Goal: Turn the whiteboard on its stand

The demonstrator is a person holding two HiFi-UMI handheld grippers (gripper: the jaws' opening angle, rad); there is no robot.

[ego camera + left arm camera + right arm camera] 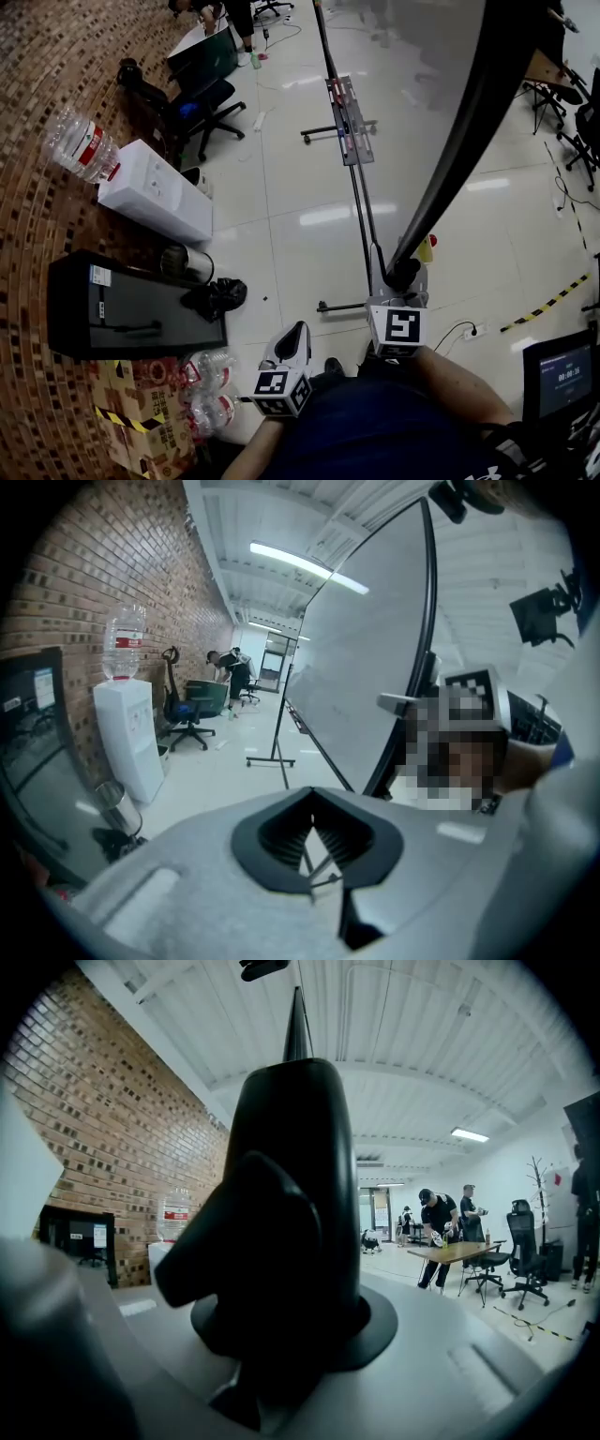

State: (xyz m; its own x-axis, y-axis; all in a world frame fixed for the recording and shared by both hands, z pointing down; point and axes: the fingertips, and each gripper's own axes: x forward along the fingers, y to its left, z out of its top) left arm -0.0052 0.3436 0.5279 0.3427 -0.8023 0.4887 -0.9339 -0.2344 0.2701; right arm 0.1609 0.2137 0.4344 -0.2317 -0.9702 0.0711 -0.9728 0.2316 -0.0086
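I've got the right tongs [404, 277] clamped on the whiteboard's [427, 103] black edge. The board sits tilted on its stand [349, 122] out on the white floor. Left tongs [291, 342] are pinched shut on nothing, just beside it.

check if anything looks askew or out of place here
The whiteboard leans well off upright on its stand, its black edge slanting across the head view down to the right claw. It looks mid-turn rather than damaged. Nothing spilled shows.
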